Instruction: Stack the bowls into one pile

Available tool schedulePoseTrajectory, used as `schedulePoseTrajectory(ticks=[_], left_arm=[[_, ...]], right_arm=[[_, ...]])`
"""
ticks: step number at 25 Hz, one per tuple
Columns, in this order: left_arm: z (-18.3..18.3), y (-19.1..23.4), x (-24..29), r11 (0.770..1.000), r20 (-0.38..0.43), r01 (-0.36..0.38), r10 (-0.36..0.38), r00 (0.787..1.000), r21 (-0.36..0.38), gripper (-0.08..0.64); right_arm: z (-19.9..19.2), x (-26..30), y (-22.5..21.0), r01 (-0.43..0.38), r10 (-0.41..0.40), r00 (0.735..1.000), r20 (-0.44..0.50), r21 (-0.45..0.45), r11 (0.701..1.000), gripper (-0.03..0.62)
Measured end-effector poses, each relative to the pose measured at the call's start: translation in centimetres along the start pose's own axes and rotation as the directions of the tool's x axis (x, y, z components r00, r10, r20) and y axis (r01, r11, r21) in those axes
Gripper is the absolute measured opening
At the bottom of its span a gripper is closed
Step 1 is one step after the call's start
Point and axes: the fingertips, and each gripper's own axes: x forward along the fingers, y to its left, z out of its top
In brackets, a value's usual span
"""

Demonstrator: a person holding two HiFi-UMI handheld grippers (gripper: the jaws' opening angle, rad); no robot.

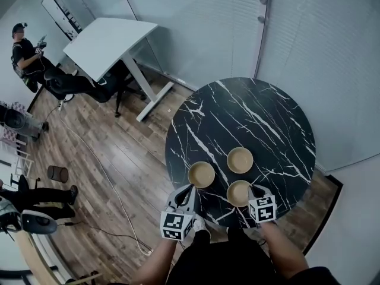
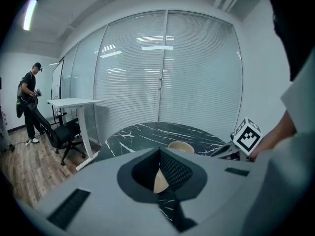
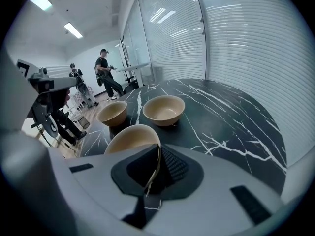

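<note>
Three separate bowls (image 1: 240, 160) sit by the near edge of the table (image 1: 267, 111), nothing stacked yet. Our right gripper (image 1: 252, 190) pinches the rim of the nearest bowl (image 1: 239, 193); our left gripper (image 1: 190, 189) sits narrow on the left bowl (image 1: 201, 174).

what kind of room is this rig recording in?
Most likely an office or meeting area: full-height glass walls with blinds, a white desk with an office chair by it, and a round black marble-look table on wood-plank flooring.

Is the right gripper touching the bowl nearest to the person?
Touching. In the right gripper view, the right gripper pinches the rim of the nearest bowl.
</note>
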Motion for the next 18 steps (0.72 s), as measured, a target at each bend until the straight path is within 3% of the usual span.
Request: schedulePoseTrajectory(ticks=[18], left_arm=[[0.0, 0.1, 0.1, 1.000, -0.002, 0.011, -0.011, 1.000, -0.009, 0.014]], right_arm=[[8.9, -2.4, 0.6, 0.003, 0.005, 0.985, 0.175, -0.048, 0.999, 0.026]])
